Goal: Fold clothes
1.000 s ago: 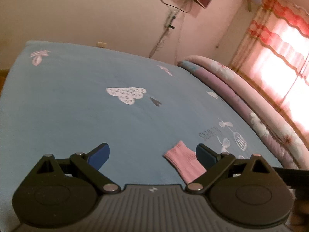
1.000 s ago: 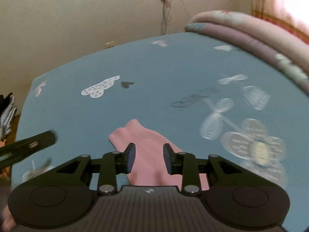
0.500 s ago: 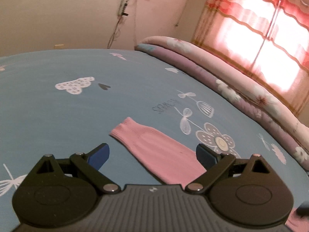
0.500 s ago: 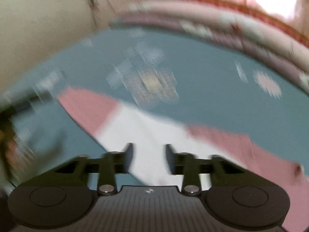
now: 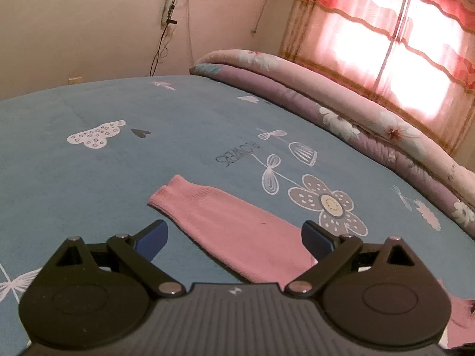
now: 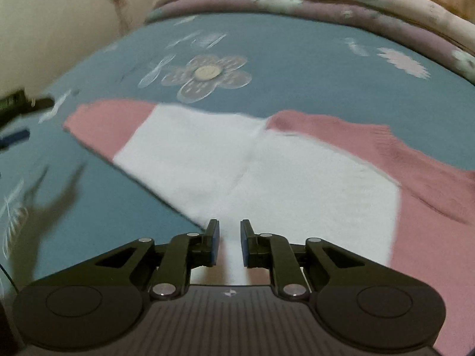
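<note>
A pink and white sweater [image 6: 267,172] lies spread on the blue bedsheet [image 5: 89,192]. Its pink sleeve [image 5: 207,207] stretches flat away from my left gripper [image 5: 233,231], which hovers open and wide over the sleeve's near part without touching it. My right gripper [image 6: 230,231] points down at the white body of the sweater, near the sleeve seam. Its jaws stand a narrow gap apart and are opening. White fabric shows through the gap, but nothing is pinched. The same pink sleeve [image 6: 109,124] runs off to the left in the right wrist view.
A rolled floral quilt [image 5: 341,109] lies along the far right side of the bed, below a bright curtained window [image 5: 386,29]. Cables hang on the wall [image 5: 169,20] behind. The sheet carries printed flowers [image 5: 326,204].
The right gripper has travelled from the sleeve's cuff to the white body and its jaws have narrowed. The left gripper swung right, so more of the sleeve lies between its fingers.
</note>
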